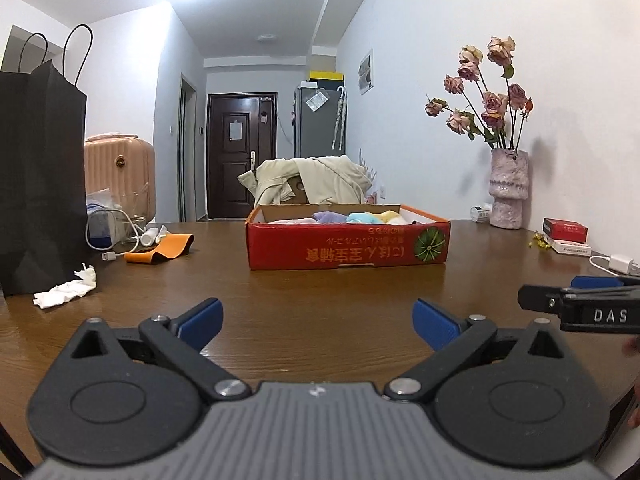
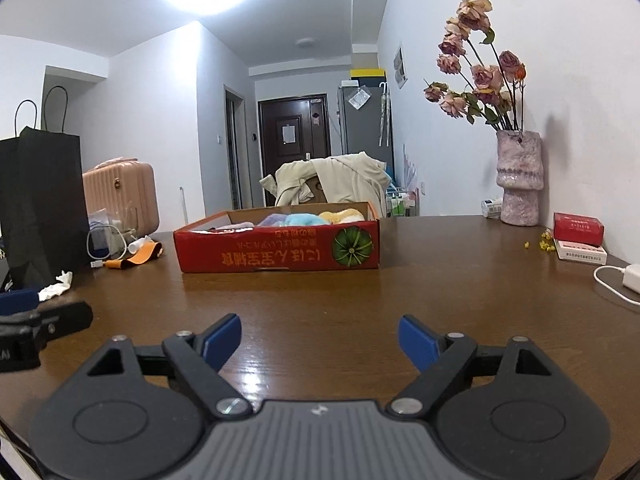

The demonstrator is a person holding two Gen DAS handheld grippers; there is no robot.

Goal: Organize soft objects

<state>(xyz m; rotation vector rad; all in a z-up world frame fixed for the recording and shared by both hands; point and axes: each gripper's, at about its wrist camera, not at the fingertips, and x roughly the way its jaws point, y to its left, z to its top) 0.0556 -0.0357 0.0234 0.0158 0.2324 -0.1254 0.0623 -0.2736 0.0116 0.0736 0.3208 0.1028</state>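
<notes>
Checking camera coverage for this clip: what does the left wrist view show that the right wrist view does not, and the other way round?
Only the left wrist view shows the open left gripper head-on, with nothing between its fingers, and the right one from the side at its right edge.

Only the right wrist view shows the open, empty right gripper head-on, and small bottles on a rack behind the table.

Both show the red box holding pastel soft items, the black bag, the vase of roses, the orange strap and crumpled tissue.

A: Count per kind?
B: One red box (image 1: 348, 248); four visible soft rolls (image 1: 362, 217) inside; one vase (image 1: 508, 188); one black bag (image 1: 40, 184); two small boxes (image 1: 565, 229), far right.
</notes>
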